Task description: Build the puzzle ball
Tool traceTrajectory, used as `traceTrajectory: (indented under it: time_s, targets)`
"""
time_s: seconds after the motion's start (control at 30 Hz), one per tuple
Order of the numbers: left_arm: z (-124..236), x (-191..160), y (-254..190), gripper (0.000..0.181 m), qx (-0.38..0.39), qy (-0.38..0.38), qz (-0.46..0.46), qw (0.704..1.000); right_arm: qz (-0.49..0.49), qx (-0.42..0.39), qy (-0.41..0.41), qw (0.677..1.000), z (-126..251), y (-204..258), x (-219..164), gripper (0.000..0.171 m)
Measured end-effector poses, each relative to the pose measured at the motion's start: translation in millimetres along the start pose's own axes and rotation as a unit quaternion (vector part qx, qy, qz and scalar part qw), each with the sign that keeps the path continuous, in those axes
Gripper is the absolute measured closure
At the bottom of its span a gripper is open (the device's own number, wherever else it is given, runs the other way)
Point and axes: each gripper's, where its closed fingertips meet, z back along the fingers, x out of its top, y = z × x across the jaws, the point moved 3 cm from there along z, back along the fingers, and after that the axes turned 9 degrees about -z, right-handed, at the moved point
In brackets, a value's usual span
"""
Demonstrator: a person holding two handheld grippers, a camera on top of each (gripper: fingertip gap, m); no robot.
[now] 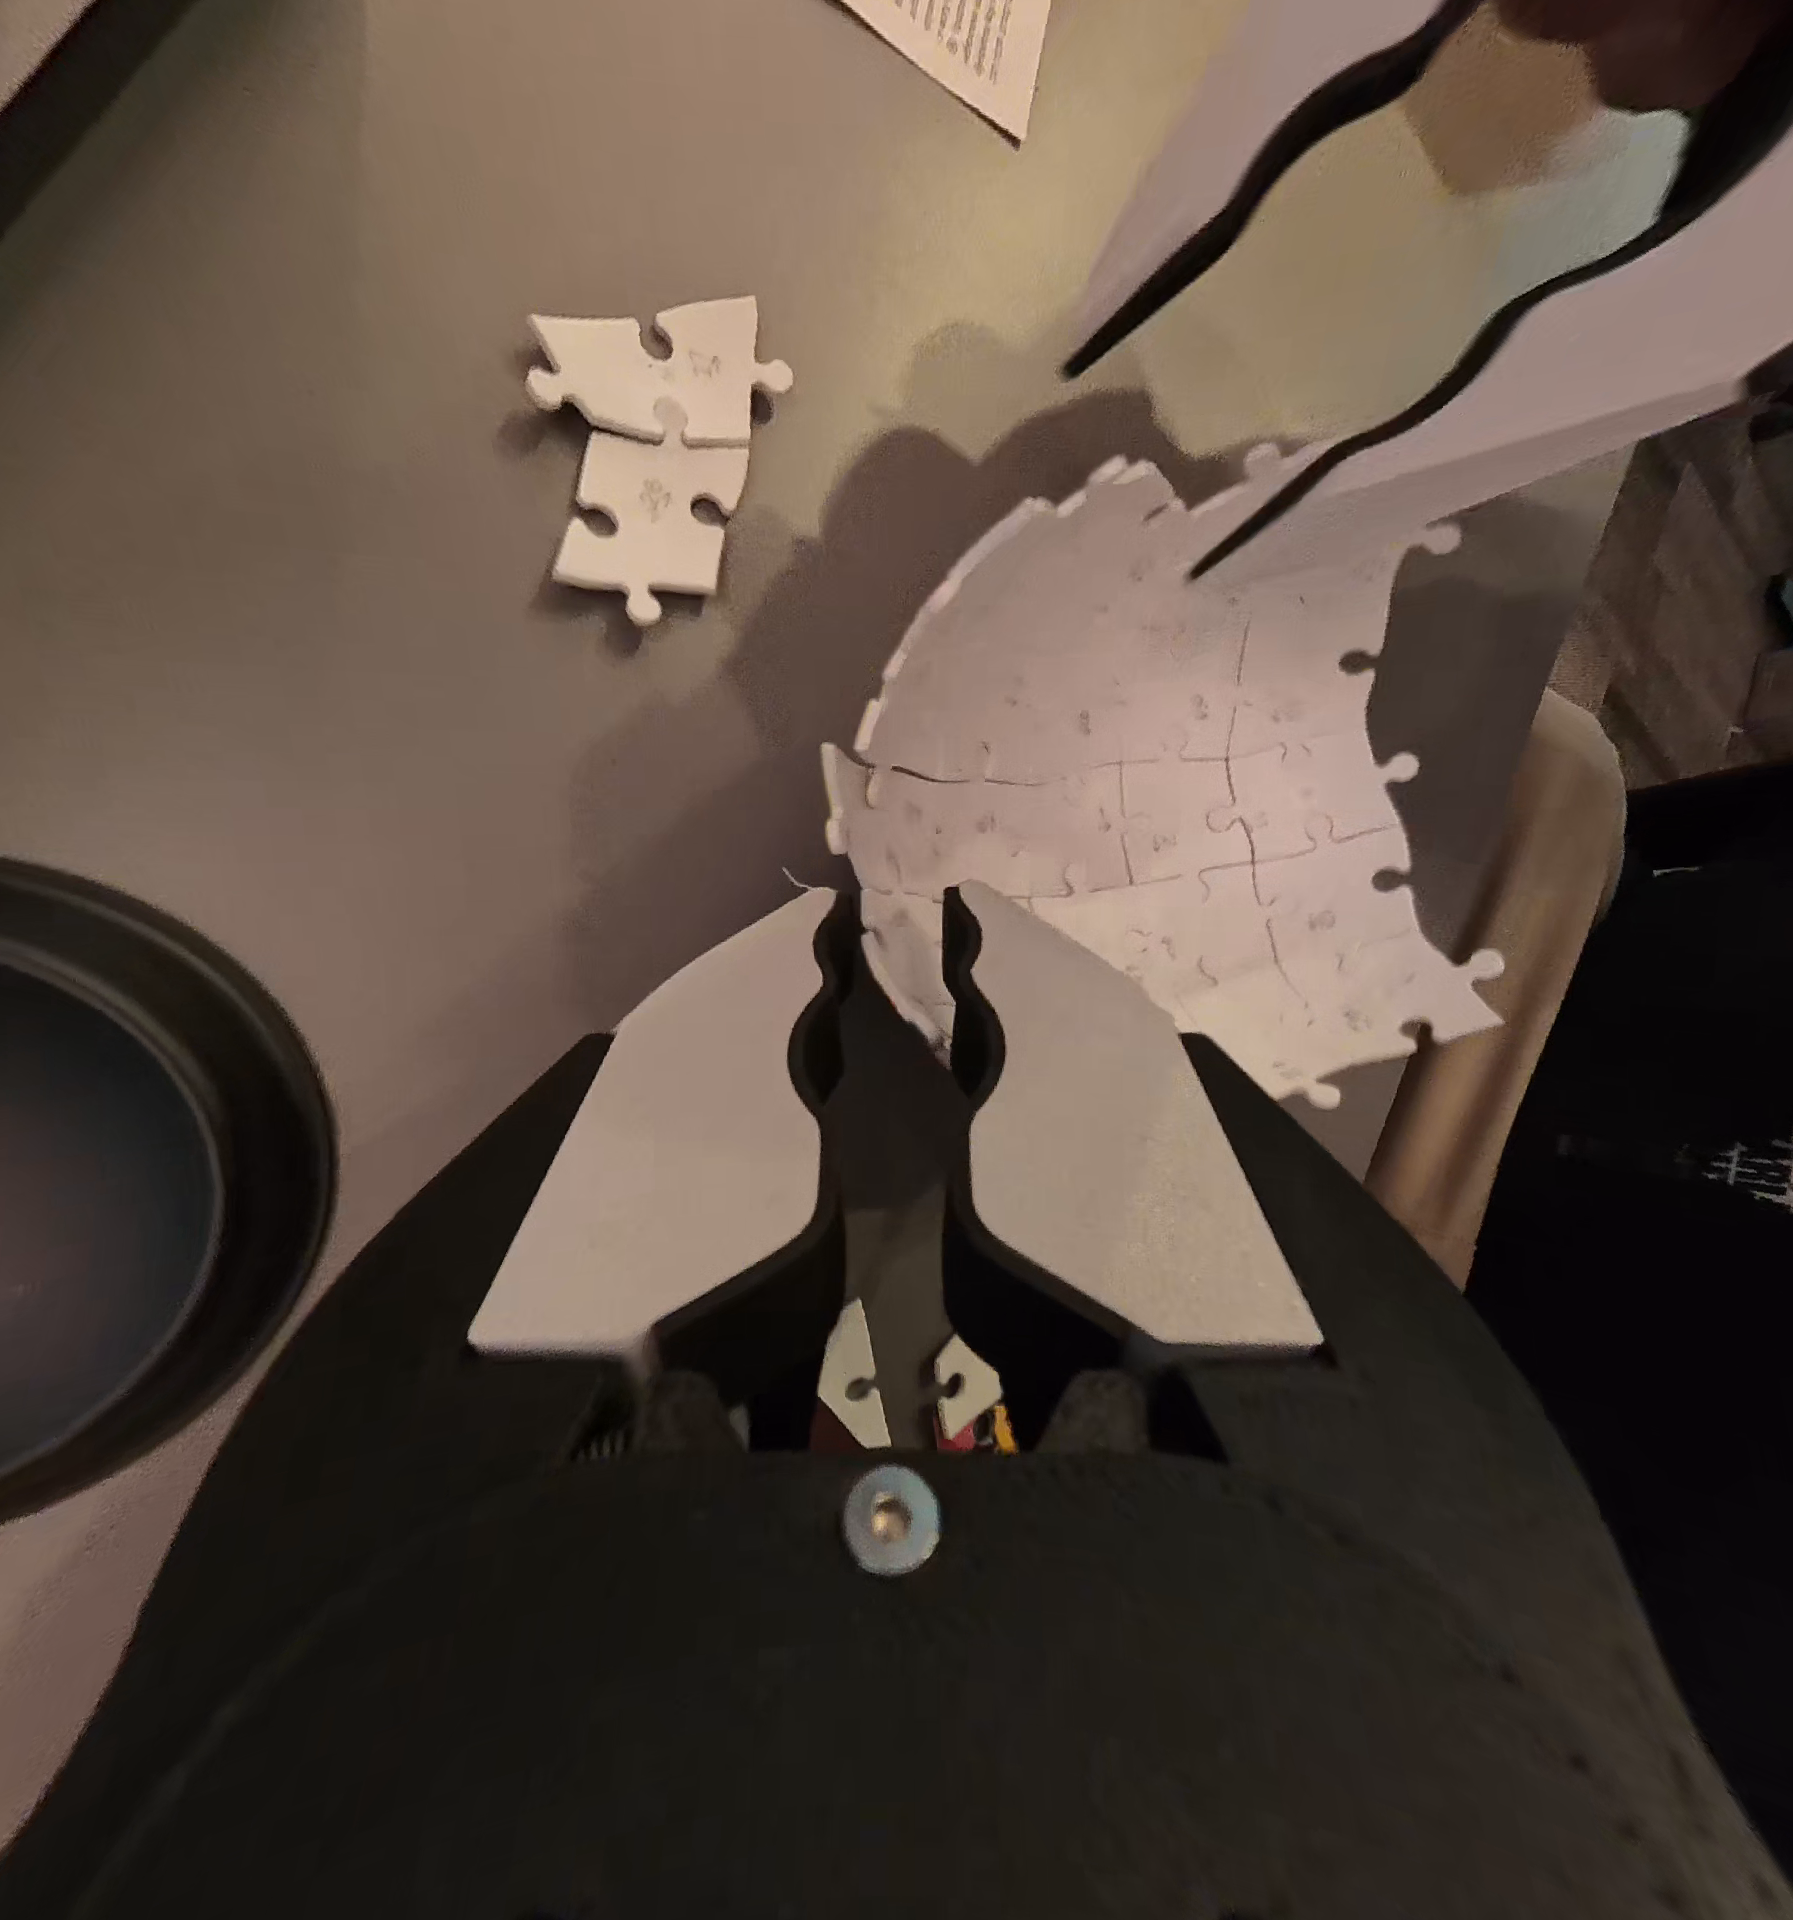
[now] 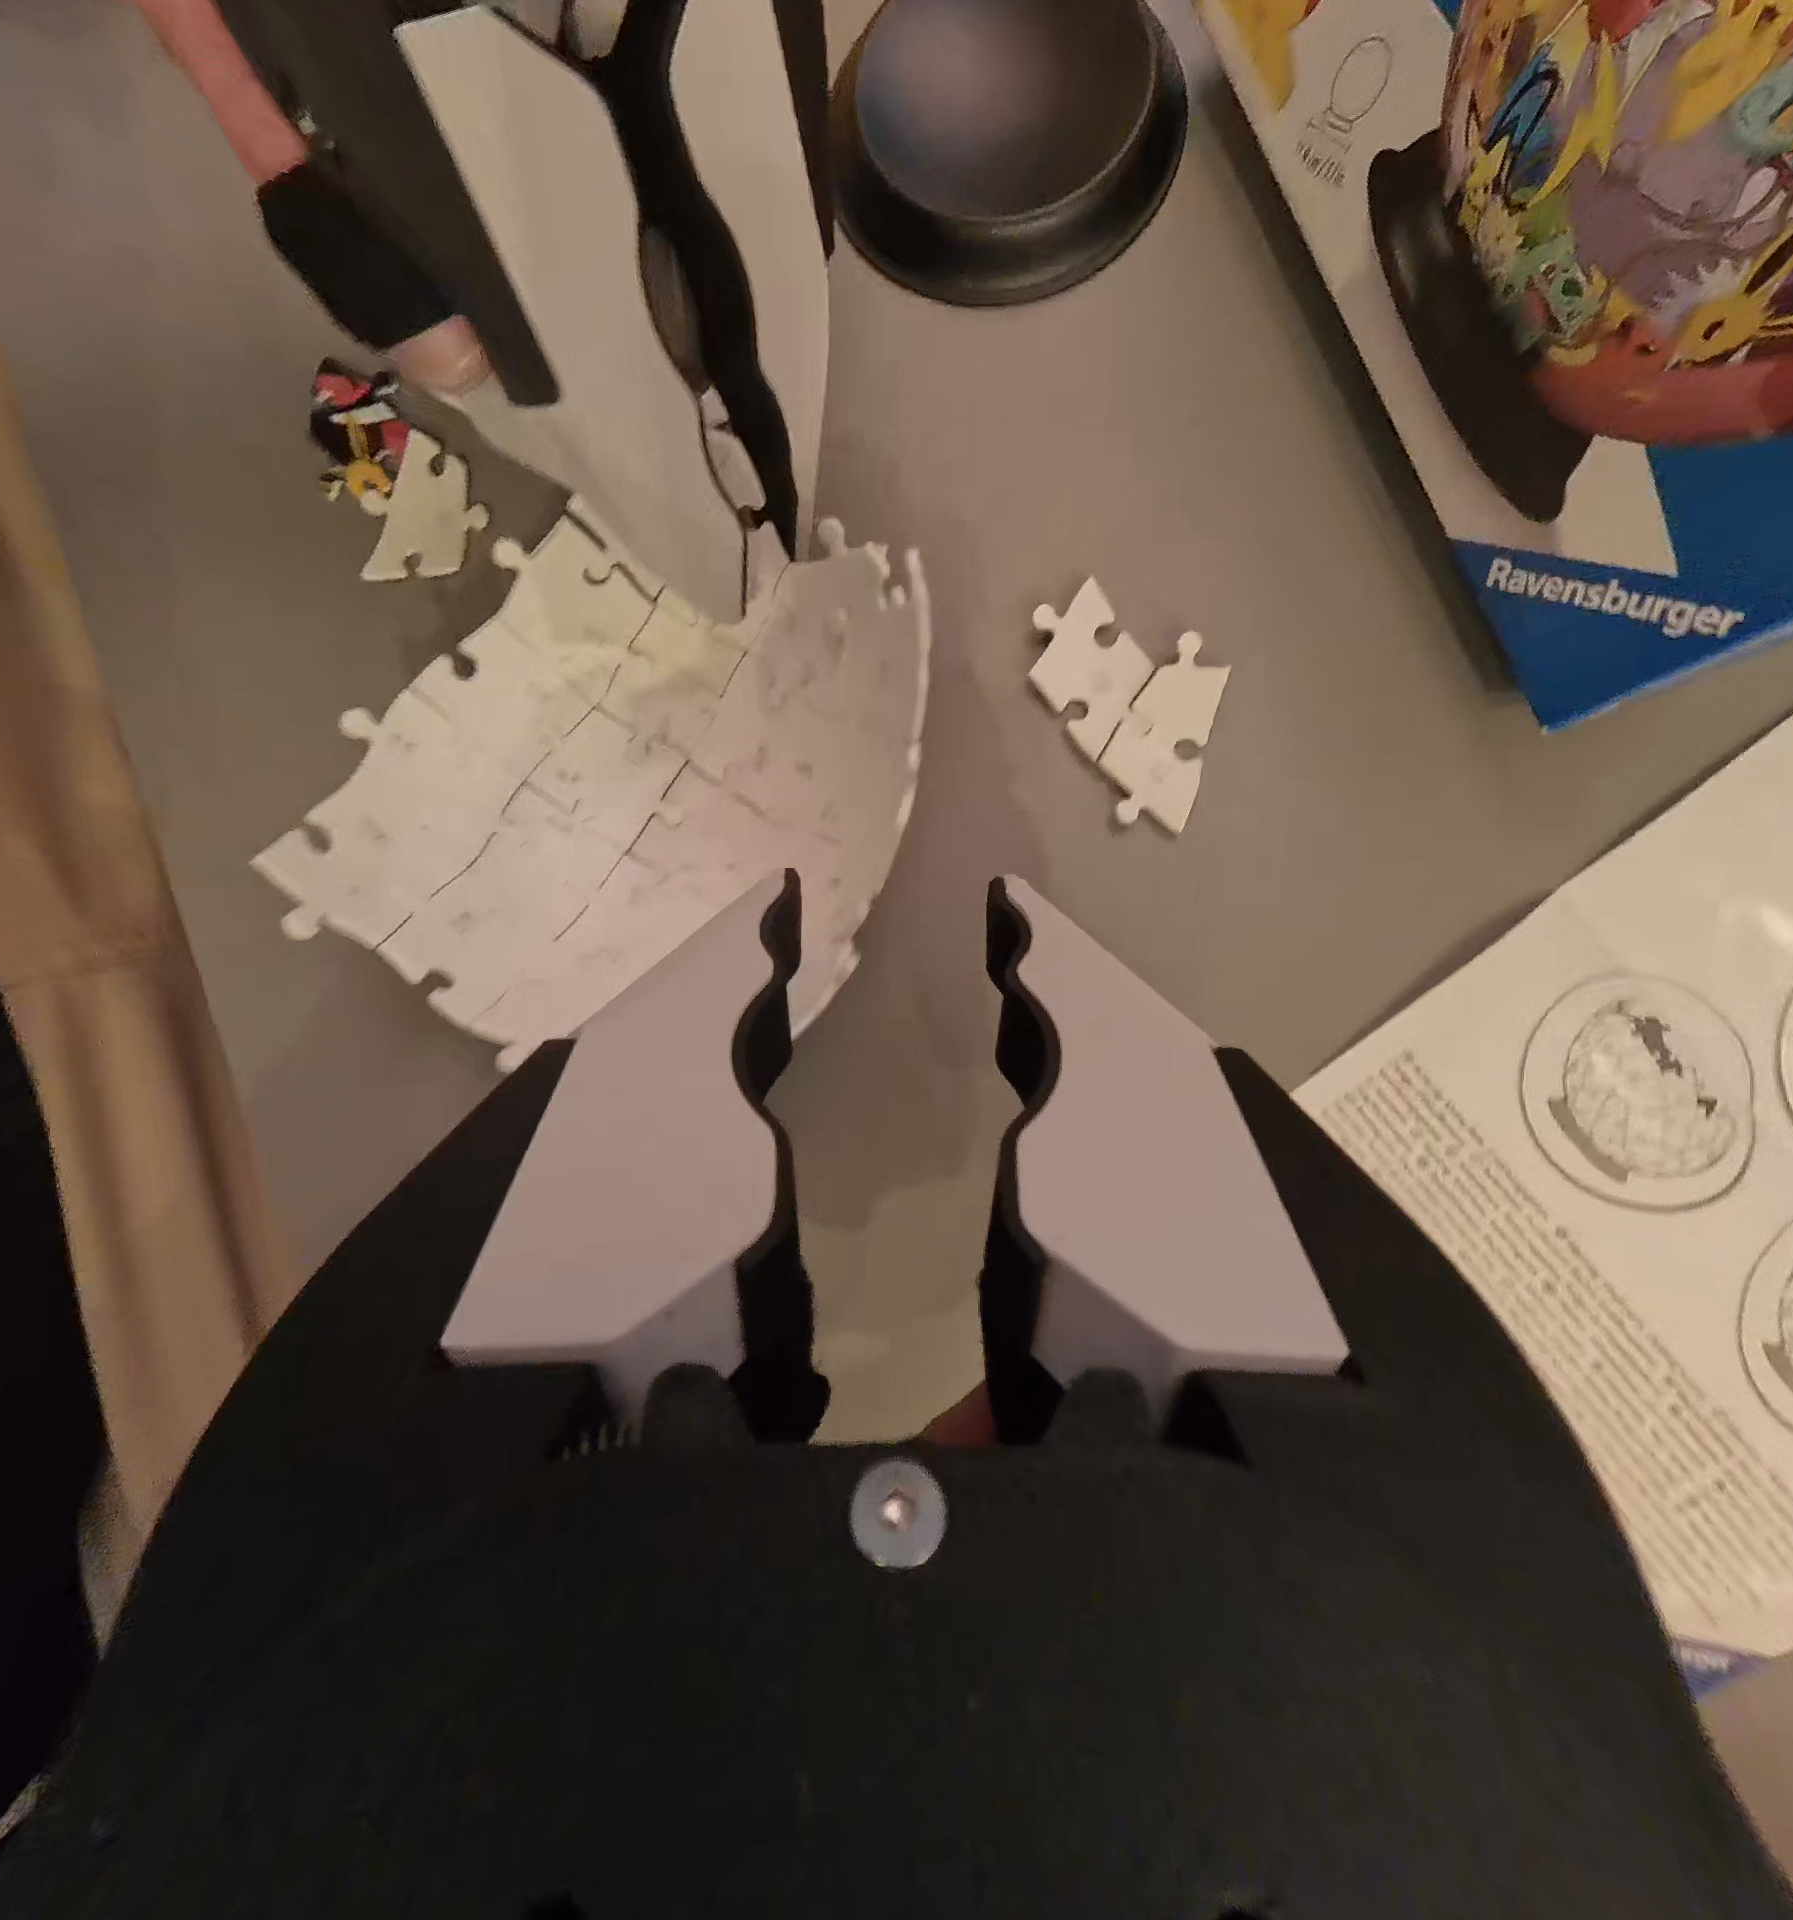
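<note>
Desk [image 1: 300, 416]: grey and matte, dimly lit; it carries every puzzle part.
Curved shell [image 1: 1183, 810]: a bowl-shaped section of joined white pieces, blank side up, knobs along its rim; it sits just ahead of the left claw and ahead-left of the right claw.
Left claw [image 1: 897, 904]: its tips are pressed nearly together, pinching the near rim of the curved shell.
Right claw [image 2: 892, 894]: spread wide with nothing between its tips; bare desk shows through the gap. In the left wrist view it comes in from the upper right, with one tip over the far rim of the shell; touching or not cannot be told.
Small cluster [image 2: 1131, 707]: a few joined white pieces lying flat, ahead-right of the right claw, well apart from the shell.
Loose piece [image 2: 419, 520]: white, beyond the shell's far-left edge, next to a small colourful fragment [image 2: 352, 436].
Black stand [image 2: 1006, 156]: round, far ahead of the right claw.
Puzzle box [image 2: 1598, 312]: colourful, far ahead-right.
Instruction sheet [image 2: 1598, 1195]: printed paper, right of the right claw.
</note>
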Motion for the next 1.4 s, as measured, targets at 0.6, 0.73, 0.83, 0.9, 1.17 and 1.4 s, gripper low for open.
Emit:
traceTrajectory:
  time_s: [0.6,0.73,0.83,0.9,1.17,1.4]
  targets:
    - [-11.9,20.2,3.8,0.169,-0.029,-0.016,-0.055,0.998,-0.025,0.093,-0.017,0.995,-38.3,-5.6,11.7,0.165]
    - [-13.3,21.2,4.3,0.171,-0.033,-0.02,-0.063,0.997,-0.032,0.103,-0.023,0.994,-38.6,-5.2,10.8,0.165]
    - [-15.3,20.9,5.7,0.176,-0.033,-0.024,-0.062,0.997,-0.037,0.108,-0.027,0.993,-39.3,-5.3,10.5,0.165]
    - [-15.3,20.7,5.4,0.177,-0.034,-0.027,-0.062,0.997,-0.037,0.111,-0.029,0.993,-38.9,-5.1,10.1,0.165]
    - [-11.5,20.6,4.9,0.178,-0.053,-0.079,-0.051,0.994,-0.049,0.131,-0.049,0.989,-33.7,-4.4,11.1,0.169]
    - [-9.8,17.1,5.5,0.178,-0.071,-0.111,-0.046,0.99,-0.054,0.142,-0.057,0.987,-32.6,-3.2,11.1,0.17]
